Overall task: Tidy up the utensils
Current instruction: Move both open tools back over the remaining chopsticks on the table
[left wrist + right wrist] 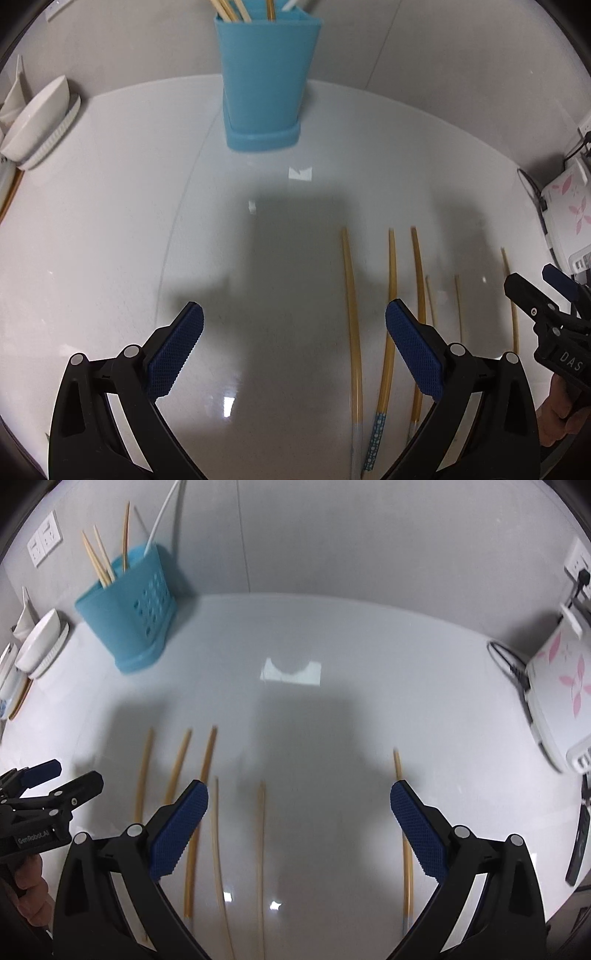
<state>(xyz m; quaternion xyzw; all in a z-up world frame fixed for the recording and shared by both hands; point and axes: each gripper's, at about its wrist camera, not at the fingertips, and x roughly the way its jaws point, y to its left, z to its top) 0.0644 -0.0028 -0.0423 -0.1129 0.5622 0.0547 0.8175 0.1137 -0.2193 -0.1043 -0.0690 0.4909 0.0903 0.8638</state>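
Note:
Several bamboo chopsticks (pixel 261 830) lie side by side on the white table. A blue perforated utensil holder (pixel 129 609) stands at the back with a few chopsticks upright in it; in the left wrist view the holder (pixel 266 85) is straight ahead. My right gripper (pixel 299 794) is open above the row, with two pale chopsticks (pixel 216 830) on the table between its fingers, untouched. My left gripper (pixel 295 314) is open over bare table, and the leftmost chopstick (pixel 351 314) lies inside its right finger. Each gripper shows at the edge of the other's view: the left gripper (pixel 75 771) and the right gripper (pixel 530 277).
A white bowl (pixel 37 122) leans in a rack at the far left. A white appliance with pink flowers (pixel 554 686) and its cable sit at the right edge. Wall sockets (pixel 44 542) are behind the holder. A dark flat object (pixel 581 842) lies at the right.

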